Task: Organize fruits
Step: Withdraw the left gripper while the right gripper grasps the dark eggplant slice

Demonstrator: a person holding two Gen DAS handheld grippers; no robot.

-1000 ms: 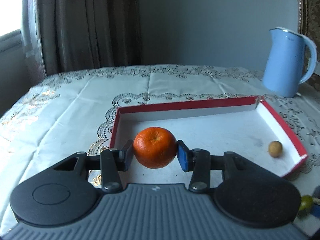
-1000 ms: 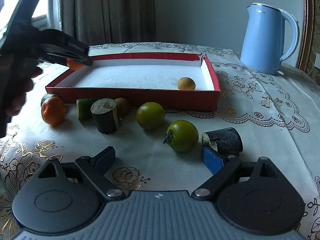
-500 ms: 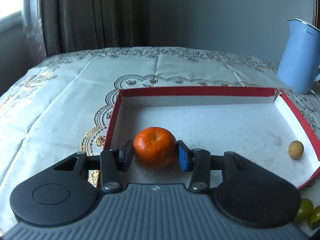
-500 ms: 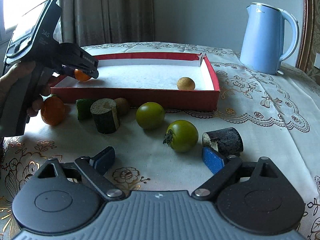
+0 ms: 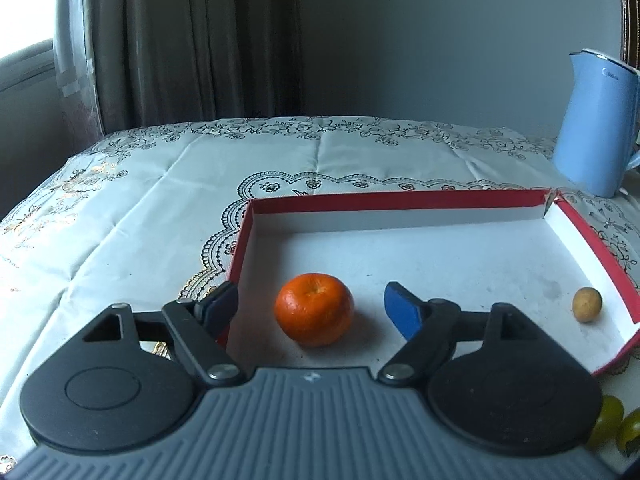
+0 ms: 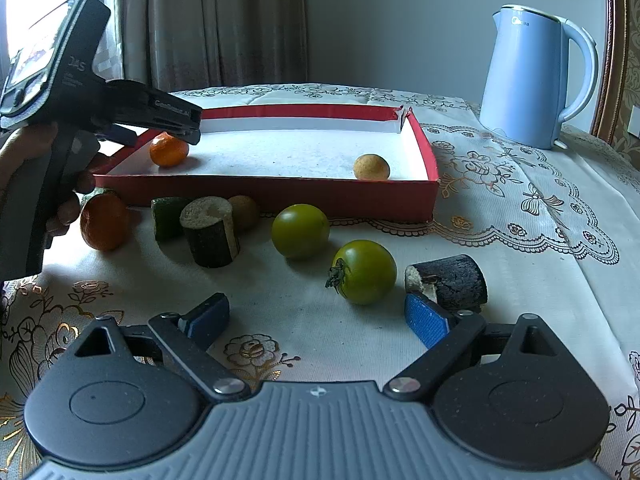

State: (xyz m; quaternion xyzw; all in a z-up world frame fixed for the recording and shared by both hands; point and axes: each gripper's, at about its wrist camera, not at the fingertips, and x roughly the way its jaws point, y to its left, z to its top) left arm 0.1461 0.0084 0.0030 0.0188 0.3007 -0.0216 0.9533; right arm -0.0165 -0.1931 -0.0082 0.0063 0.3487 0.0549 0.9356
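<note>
An orange mandarin [image 5: 314, 309] rests on the white floor of the red-walled box [image 5: 396, 199], near its left wall. My left gripper [image 5: 310, 306] is open around it, jaws apart from the fruit on both sides. In the right wrist view the mandarin [image 6: 169, 149] sits in the box [image 6: 280, 194] under the left gripper [image 6: 176, 122]. A small tan fruit [image 6: 371, 166] lies in the box at the right; it also shows in the left wrist view [image 5: 586, 304]. My right gripper [image 6: 318, 318] is open and empty above the tablecloth.
In front of the box lie a second mandarin [image 6: 105, 221], two green tomatoes [image 6: 301, 231] [image 6: 364, 271], a green chunk [image 6: 167, 217], a brown fruit [image 6: 246, 211] and two dark cut cylinders [image 6: 212, 231] [image 6: 448, 283]. A blue kettle [image 6: 528, 76] stands at the back right.
My left gripper lowered the mandarin into the box and opened, letting it go on the box floor. The right gripper has not moved.
</note>
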